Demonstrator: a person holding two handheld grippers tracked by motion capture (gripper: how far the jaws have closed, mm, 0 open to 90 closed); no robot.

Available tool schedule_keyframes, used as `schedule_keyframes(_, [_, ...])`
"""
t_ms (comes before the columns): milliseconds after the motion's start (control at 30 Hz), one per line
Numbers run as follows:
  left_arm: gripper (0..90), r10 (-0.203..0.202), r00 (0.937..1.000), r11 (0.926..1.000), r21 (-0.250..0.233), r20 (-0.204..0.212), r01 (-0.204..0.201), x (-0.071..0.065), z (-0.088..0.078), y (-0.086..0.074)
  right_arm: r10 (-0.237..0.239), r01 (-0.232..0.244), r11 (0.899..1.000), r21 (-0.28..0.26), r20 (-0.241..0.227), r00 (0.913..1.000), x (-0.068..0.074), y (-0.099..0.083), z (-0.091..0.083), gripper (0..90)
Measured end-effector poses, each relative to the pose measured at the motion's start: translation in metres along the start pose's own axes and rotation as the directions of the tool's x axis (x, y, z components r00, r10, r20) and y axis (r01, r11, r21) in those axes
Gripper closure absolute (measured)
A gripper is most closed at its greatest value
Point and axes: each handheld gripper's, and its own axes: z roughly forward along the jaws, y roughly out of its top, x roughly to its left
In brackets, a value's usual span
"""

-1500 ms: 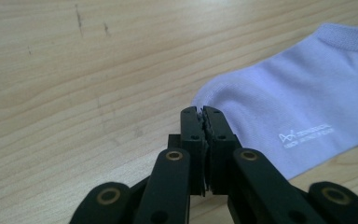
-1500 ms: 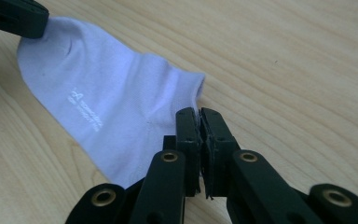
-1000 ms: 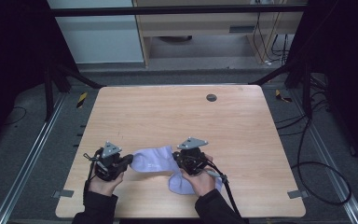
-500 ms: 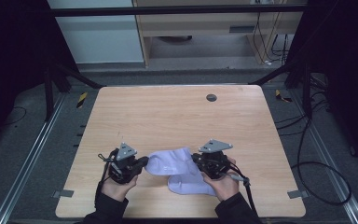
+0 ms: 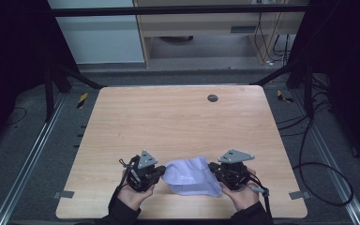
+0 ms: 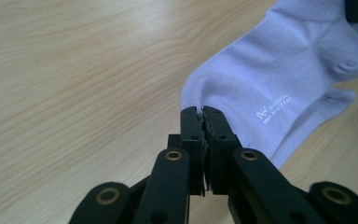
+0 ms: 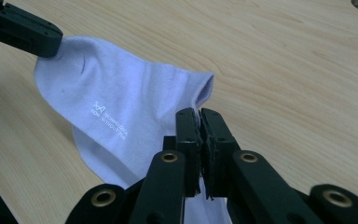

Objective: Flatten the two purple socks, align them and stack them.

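Table (image 6: 74,70), sock's (image 6: 279,79) white logo close-up

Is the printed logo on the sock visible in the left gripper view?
Yes, small white lettering with a logo shows on the pale lilac sock beside the left gripper.

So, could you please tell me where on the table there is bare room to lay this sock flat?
The light wooden table is bare from the pale lilac sock up to the small dark round disc near the far edge, and along both sides. The near edge is crowded: left gripper and right gripper both pinch the sock there.
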Motion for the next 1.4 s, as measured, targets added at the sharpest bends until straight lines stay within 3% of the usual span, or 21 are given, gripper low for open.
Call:
schedule_keyframes(267, [87.6, 0.024, 0.9995, 0.9988, 0.041, 0.023, -0.025, -0.011, 0.014, -0.004, 0.019, -0.019, 0.999, 0.031, 0.001, 0.9998, -0.006, -0.012, 0.0, 86.7])
schedule_keyframes(700, [87.5, 0.024, 0.9988, 0.9965, 0.079, 0.043, -0.028, -0.009, 0.029, -0.01, 0.035, -0.035, 0.997, 0.075, -0.002, 0.9994, -0.011, -0.026, 0.003, 86.7])
schedule_keyframes(1300, [87.2, 0.048, 0.9986, 0.9899, 0.133, 0.022, -0.051, -0.011, 0.047, -0.015, 0.06, -0.062, 0.985, 0.159, 0.017, 0.998, -0.022, -0.041, 0.019, 86.2])
schedule_keyframes(1400, [83.0, 0.05, 0.9984, 0.9889, 0.139, 0.026, -0.053, -0.011, 0.048, -0.017, 0.051, -0.055, 0.982, 0.178, 0.03, 0.9983, -0.022, -0.045, 0.024, 82.9])
